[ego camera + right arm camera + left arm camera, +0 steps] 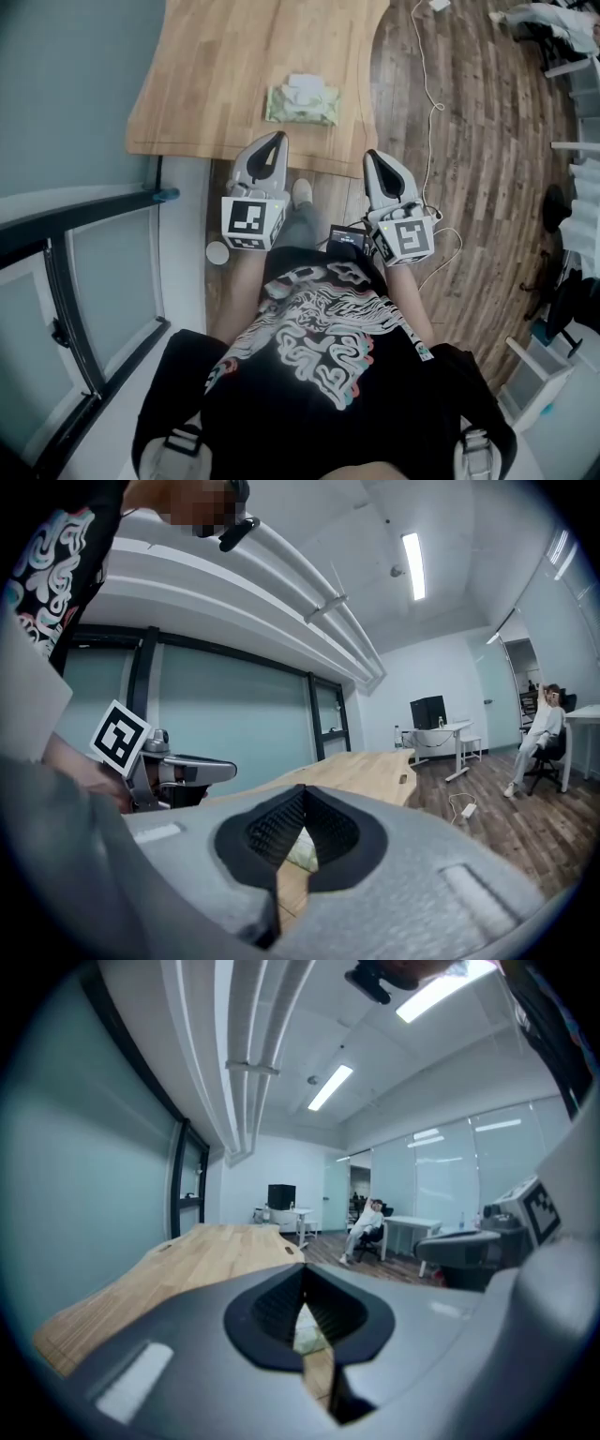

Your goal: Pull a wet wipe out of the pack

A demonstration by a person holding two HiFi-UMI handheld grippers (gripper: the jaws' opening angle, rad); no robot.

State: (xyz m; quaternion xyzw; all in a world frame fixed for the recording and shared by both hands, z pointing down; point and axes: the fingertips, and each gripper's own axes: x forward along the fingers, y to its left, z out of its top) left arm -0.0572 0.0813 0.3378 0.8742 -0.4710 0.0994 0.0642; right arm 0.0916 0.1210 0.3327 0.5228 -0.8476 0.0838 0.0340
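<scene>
1. both jaws are closed, tips together, nothing in them. left gripper (277, 141) and right gripper (371, 156) sit side by side at the near edge of the desk (206, 75), both pointing away from me and only slightly down.
2. the wipe pack (302, 104) lies flat on the desk, close to that near edge, ahead of both grippers and apart from them. no contact yet.
3. key geometry: the pack's long axis runs left to right, crossways to both jaws. it sits between the two gripper lines but not centred. the left tip points at its left part, the right tip points just past its right end.
4. in both gripper views i see the pack through the slot behind the closed tips, so both are roughly aimed at it.
5. white patch (305, 86) on the pack's top, toward its far side. opening flap or a wipe tuft, i can't tell which.
6. my read: task not started. i'd pin the pack with the left and open the right to pinch at the white patch.
</scene>
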